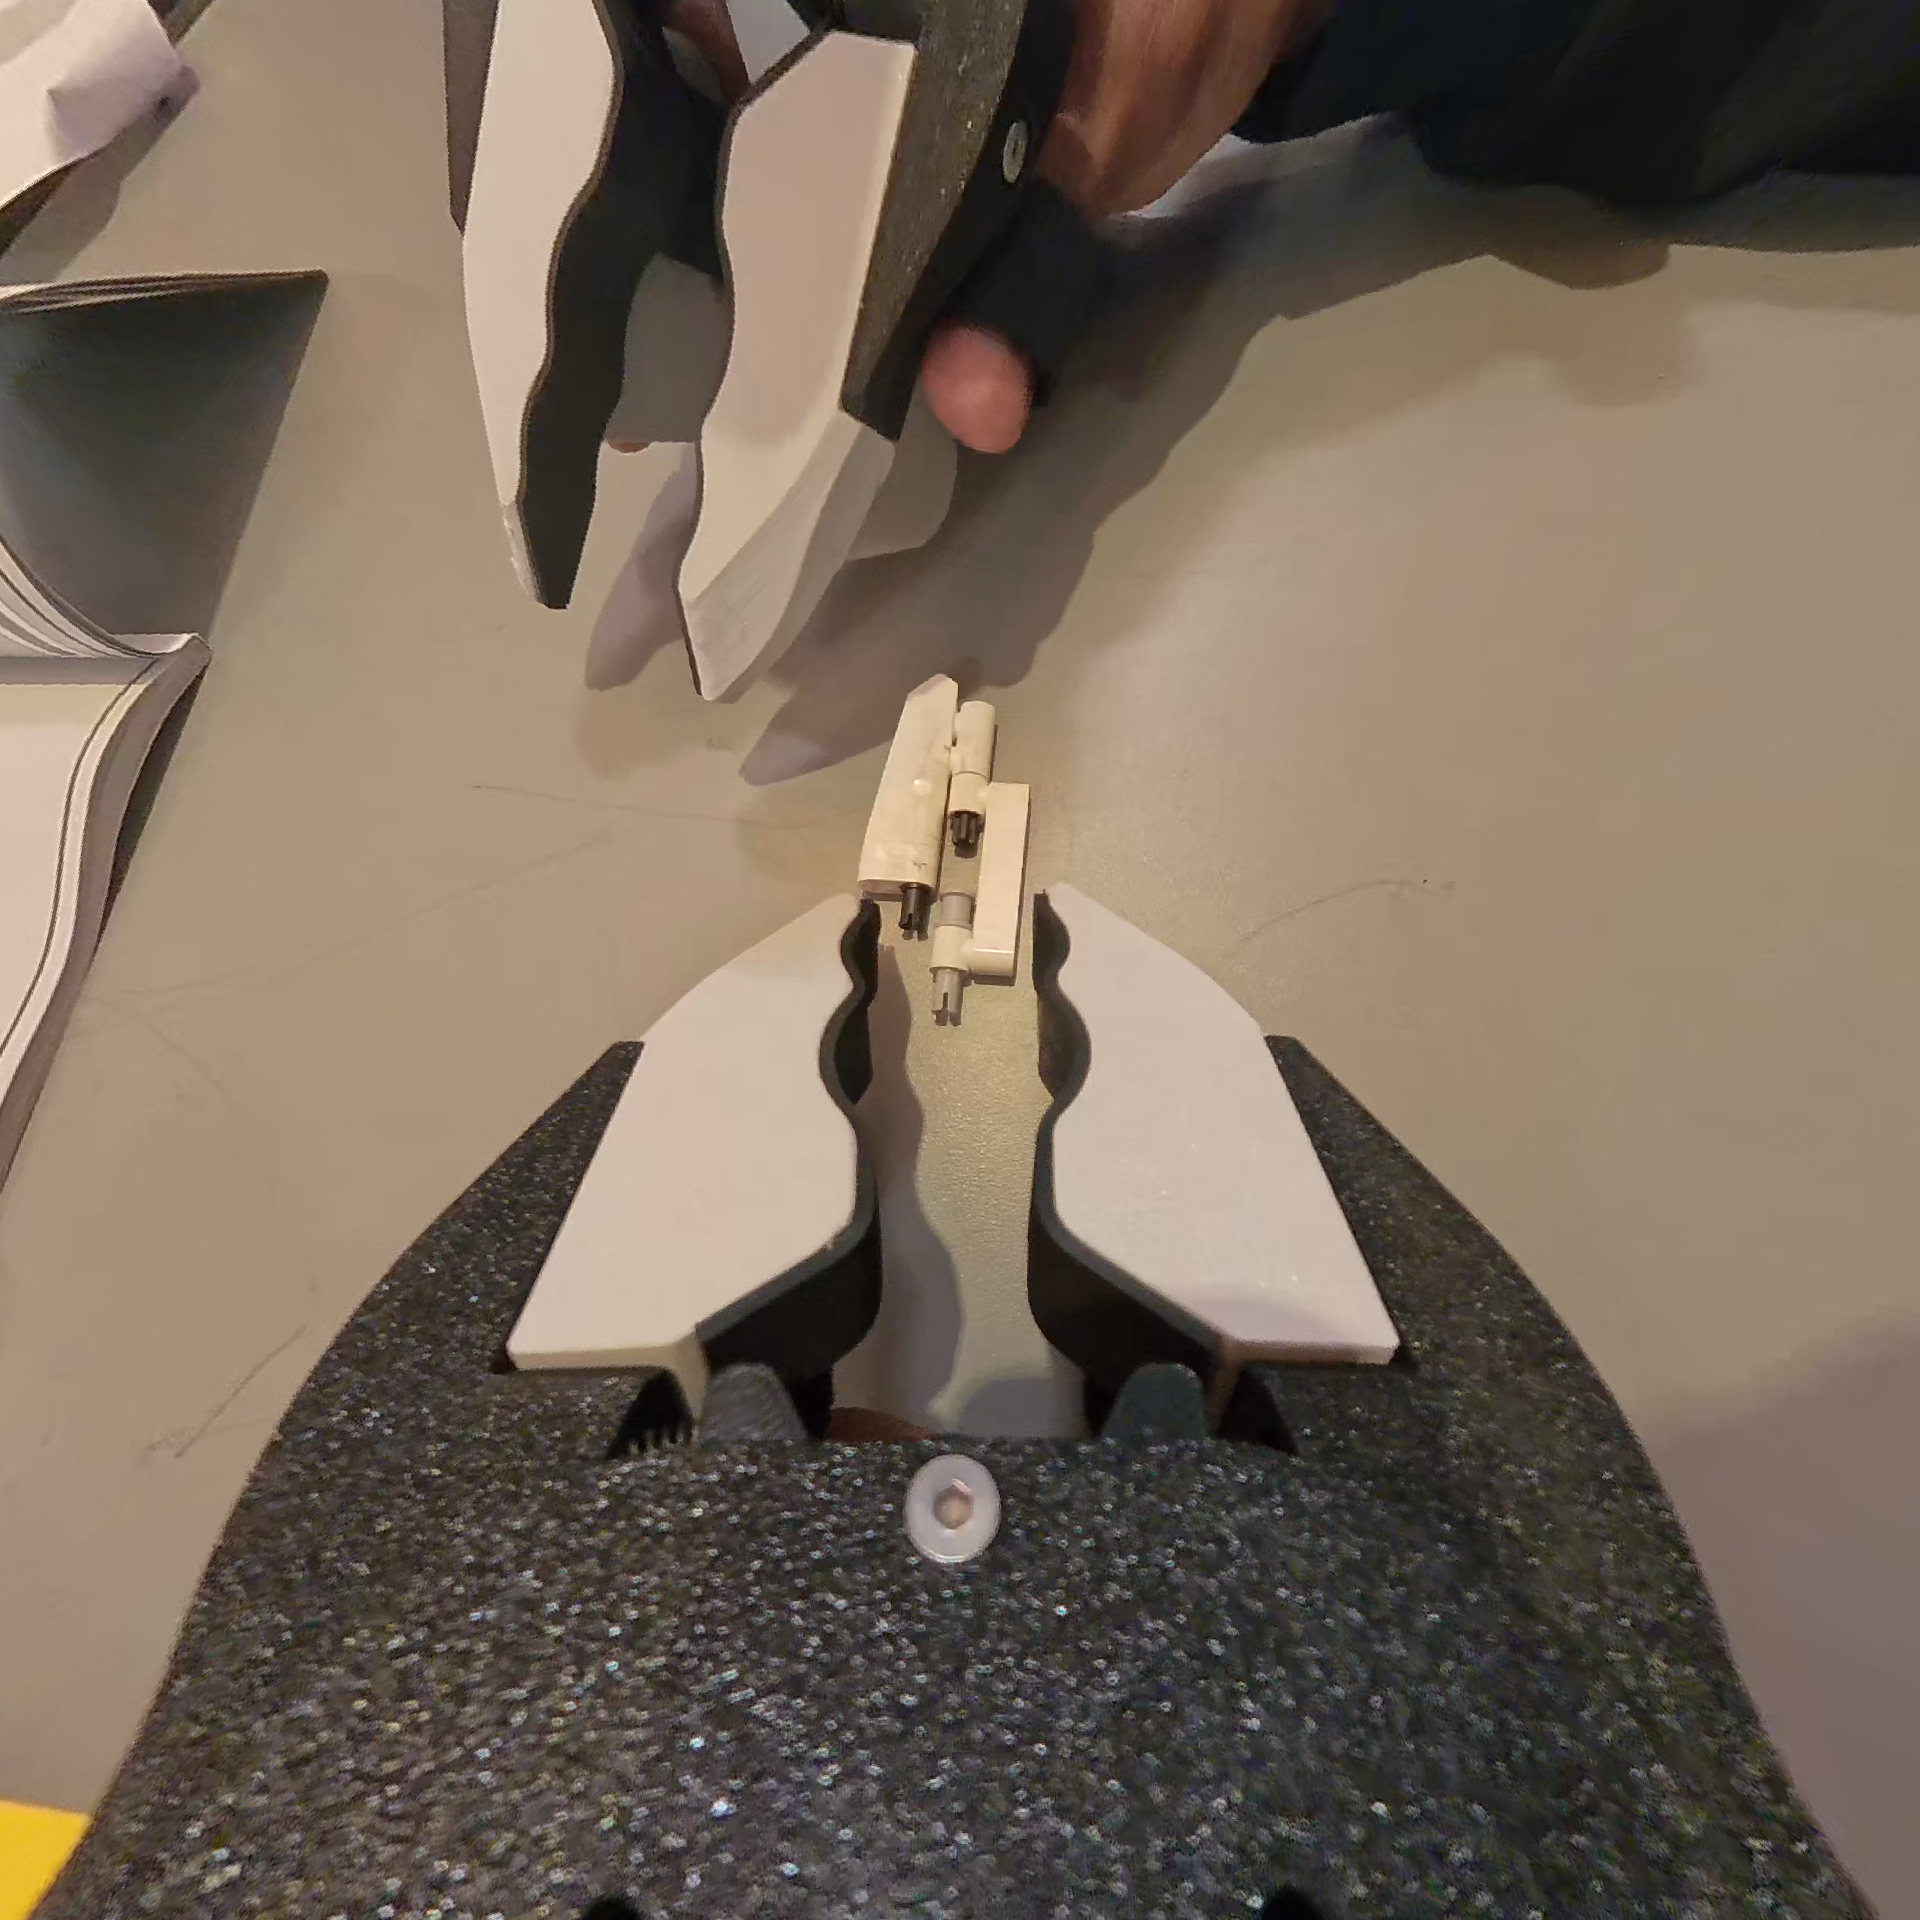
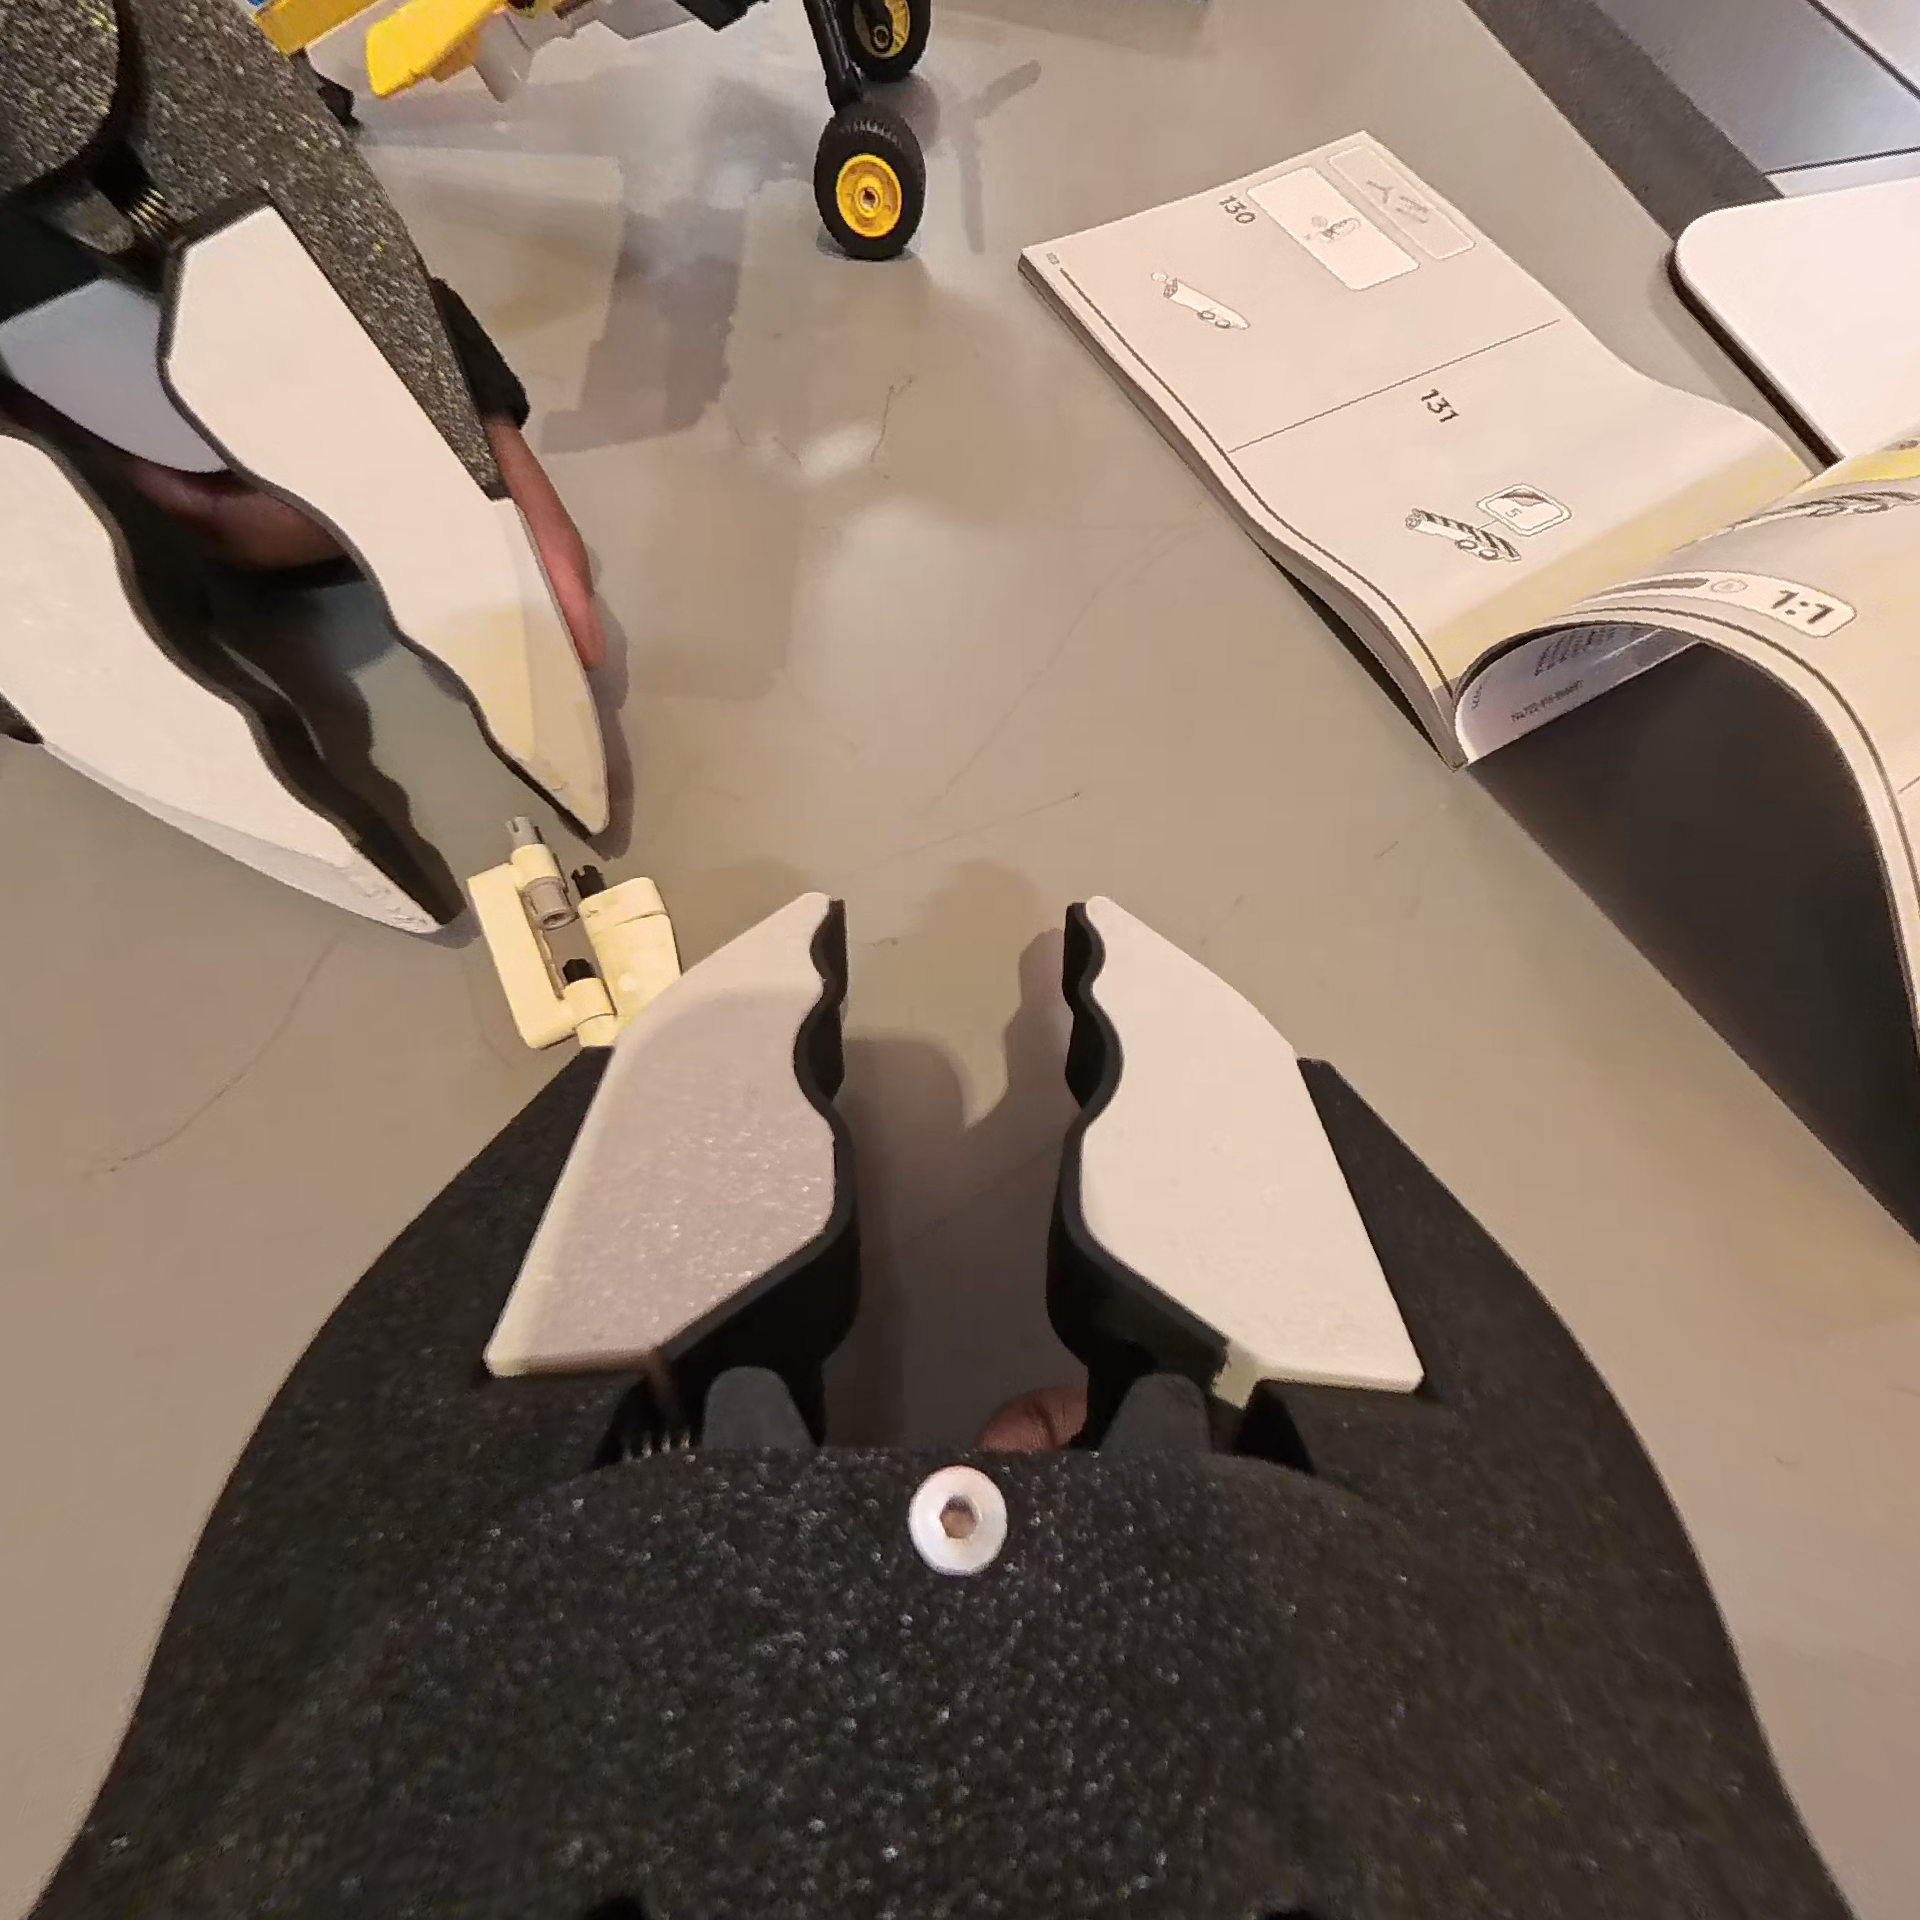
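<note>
A small cream brick assembly (image 1: 945, 852) of ribbed pins and smooth beams lies flat on the matte grey table (image 1: 1455, 727). My left tongs (image 1: 948, 914) gape just behind it, gripping nothing. My right tongs (image 2: 954, 914) stand open beside it, bare. Beyond it, an open instruction booklet (image 2: 1351, 416) curls upward.

Soft warm light from overhead falls on the grey table (image 2: 935, 675), throwing several overlapping blurred shadows around the white brick assembly (image 1: 951, 831) and pale glare patches beyond it, while the wide lens bends the edges and smears the near gripper bodies.
</note>
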{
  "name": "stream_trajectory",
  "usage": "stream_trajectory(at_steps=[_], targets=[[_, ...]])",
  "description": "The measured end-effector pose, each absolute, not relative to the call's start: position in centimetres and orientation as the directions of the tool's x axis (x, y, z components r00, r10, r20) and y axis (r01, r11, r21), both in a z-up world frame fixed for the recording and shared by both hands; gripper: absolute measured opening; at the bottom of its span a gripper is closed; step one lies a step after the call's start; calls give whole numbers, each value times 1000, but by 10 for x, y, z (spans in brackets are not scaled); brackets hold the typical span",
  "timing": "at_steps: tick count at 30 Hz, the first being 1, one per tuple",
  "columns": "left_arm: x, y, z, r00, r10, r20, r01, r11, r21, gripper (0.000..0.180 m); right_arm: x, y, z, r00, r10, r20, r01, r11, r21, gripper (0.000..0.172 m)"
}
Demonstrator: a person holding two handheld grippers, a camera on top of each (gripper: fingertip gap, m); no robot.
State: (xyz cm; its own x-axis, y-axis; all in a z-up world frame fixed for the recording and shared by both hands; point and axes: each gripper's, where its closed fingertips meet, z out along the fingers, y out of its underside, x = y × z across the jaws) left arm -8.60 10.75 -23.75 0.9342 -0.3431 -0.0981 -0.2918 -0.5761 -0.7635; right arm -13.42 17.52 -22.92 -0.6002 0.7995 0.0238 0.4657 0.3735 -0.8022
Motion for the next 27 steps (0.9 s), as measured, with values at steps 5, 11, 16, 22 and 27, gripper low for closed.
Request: stream_trajectory(at_steps=[5, 11, 16, 22, 27], targets=[[-85, 107, -238, 933, -349, -88, -288, -578, -763, 29, -134, 175, -230, -599, 800, 27, 466, 377, -801, 40], [-85, 107, -238, 931, -355, -85, -290, -580, -761, 29, -134, 175, -230, -598, 801, 29, 467, 378, -799, 40], [-84, 106, -238, 929, -360, -82, -292, -580, -760, 28, -134, 175, -230, -598, 801, 29, 467, 378, -799, 40], [-83, 106, -239, 928, -366, -74, -291, -583, -759, 28, -134, 175, -230, -599, 800, 27, 467, 377, -800, 40], [-82, 105, -239, 926, -372, -70, -292, -584, -758, 28, -134, 175, -230, -600, 800, 24, 468, 375, -800, 40]])
